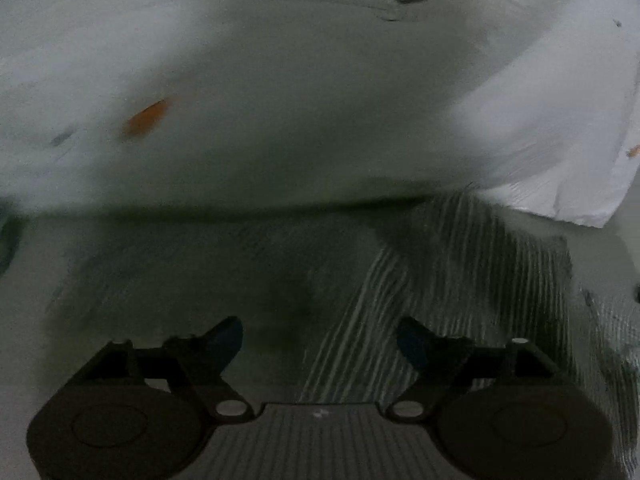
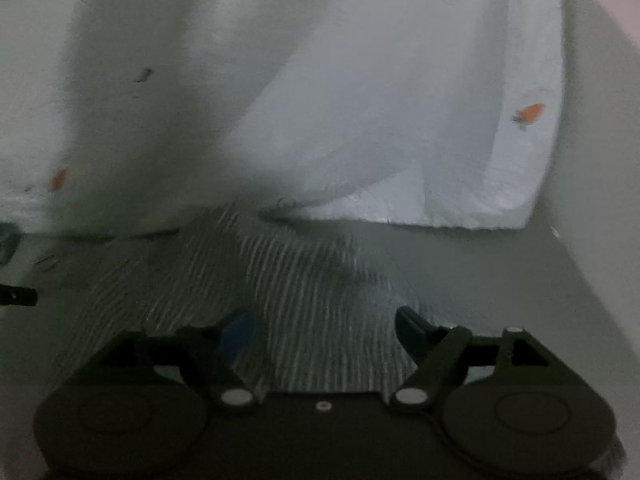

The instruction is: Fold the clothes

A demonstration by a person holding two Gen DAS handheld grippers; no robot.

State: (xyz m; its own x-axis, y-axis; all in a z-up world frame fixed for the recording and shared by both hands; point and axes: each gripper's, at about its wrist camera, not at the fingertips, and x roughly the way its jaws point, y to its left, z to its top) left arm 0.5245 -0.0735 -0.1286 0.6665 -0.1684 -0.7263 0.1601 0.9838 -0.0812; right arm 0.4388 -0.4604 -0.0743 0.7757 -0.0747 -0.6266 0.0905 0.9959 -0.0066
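A white garment with small orange carrot prints [image 1: 280,92] fills the upper half of the left wrist view, blurred. It also fills the upper right wrist view [image 2: 340,100], with a folded hem at the right. Below it lies a ribbed grey-striped cloth [image 1: 460,280], also shown in the right wrist view [image 2: 280,280]. My left gripper [image 1: 320,340] is open and empty above the striped cloth. My right gripper [image 2: 324,328] is open and empty over the same cloth.
A pale flat surface [image 2: 480,272] lies under the clothes. A dark object [image 2: 16,296] pokes in at the left edge of the right wrist view. A pale wall or panel [image 2: 600,160] rises at the right.
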